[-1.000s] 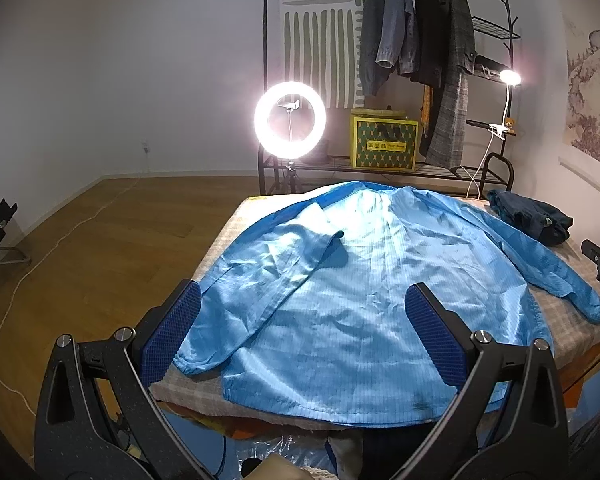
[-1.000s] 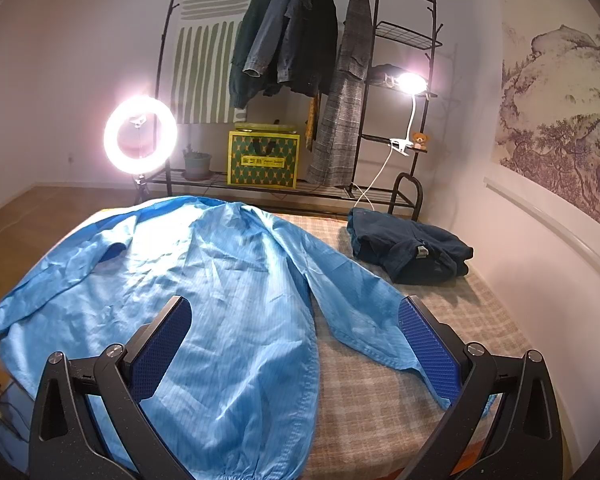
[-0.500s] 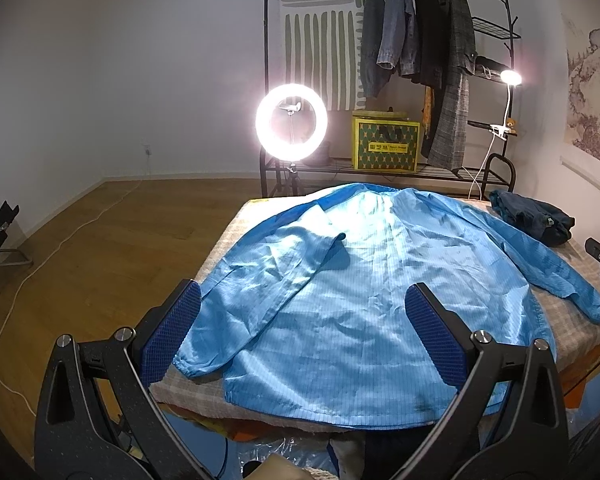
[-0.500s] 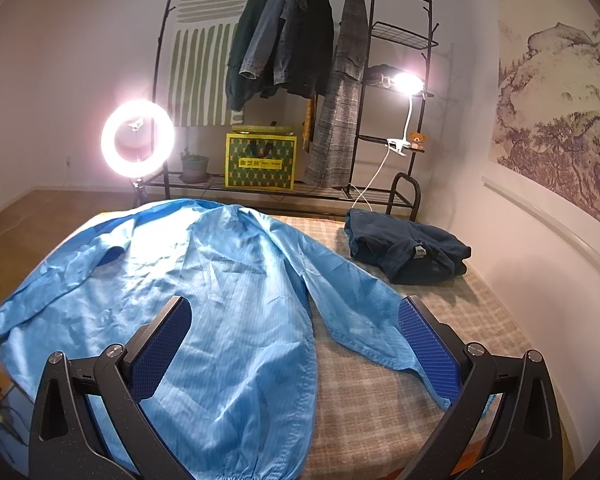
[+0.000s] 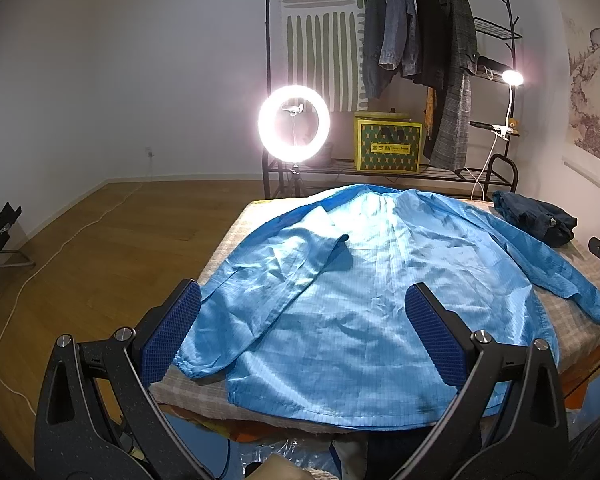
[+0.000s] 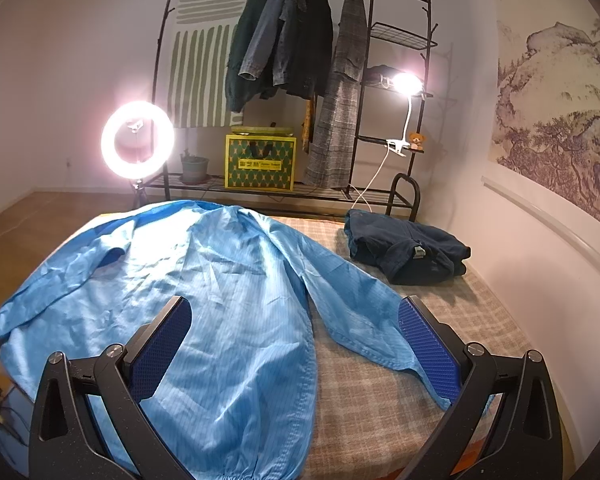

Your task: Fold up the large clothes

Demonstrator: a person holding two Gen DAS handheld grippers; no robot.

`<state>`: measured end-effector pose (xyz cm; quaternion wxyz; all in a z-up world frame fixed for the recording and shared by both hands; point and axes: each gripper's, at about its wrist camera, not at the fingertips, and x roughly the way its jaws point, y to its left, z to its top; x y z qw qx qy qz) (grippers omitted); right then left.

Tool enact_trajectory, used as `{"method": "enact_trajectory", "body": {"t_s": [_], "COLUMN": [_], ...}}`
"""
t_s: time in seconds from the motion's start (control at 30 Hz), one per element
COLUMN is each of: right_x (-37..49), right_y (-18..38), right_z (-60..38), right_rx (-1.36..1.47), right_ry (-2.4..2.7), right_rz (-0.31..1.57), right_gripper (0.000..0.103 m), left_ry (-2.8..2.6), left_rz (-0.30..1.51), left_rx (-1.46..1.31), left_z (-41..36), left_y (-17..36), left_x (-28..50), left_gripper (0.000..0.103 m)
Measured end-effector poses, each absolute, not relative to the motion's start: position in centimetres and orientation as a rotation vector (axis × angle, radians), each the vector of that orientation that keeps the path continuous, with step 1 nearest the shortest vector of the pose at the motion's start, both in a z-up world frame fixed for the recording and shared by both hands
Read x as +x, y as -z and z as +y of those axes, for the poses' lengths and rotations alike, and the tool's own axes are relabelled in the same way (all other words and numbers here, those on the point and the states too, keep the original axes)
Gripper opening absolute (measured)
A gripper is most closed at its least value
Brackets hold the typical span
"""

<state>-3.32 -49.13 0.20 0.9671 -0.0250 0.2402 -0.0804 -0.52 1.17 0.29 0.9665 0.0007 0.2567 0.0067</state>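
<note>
Holding both tools above the near edge of the checked beige surface, I am seeing each one released and gripping nothing. My left hand-held gripper is hovering with its blue-padded fingers spread wide over the hem end of the large light-blue long-sleeved jacket, which is lying flat ahead of it, collar at the far end. The jacket's left sleeve is lying folded in over the body, its cuff just ahead of the left finger. My right hand-held gripper is likewise hanging with fingers apart, the jacket spreading ahead and to its left, and the other sleeve is stretching out straight, its cuff ending just beside the right finger. A folded dark navy garment is sitting well ahead and to the right. Beyond the surface, a glowing ring light and a black clothes rack with hanging coats are standing against the wall.
</note>
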Motion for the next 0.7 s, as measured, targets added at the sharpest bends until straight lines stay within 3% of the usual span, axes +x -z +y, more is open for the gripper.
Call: {"method": "enact_trajectory", "body": {"t_s": [0.7], "right_x": [-3.32], "right_y": [-0.34], "right_z": [-49.09], "right_rx": [-0.050], "right_ry": [0.164], "right_rz": [0.484], "right_gripper": [0.103], "left_ry": [-0.015], "left_rz": [0.516], "left_rx": [0.007], "left_z": [0.98], "left_y": [-0.16], "left_x": [-0.69], "left_gripper": [0.103]}}
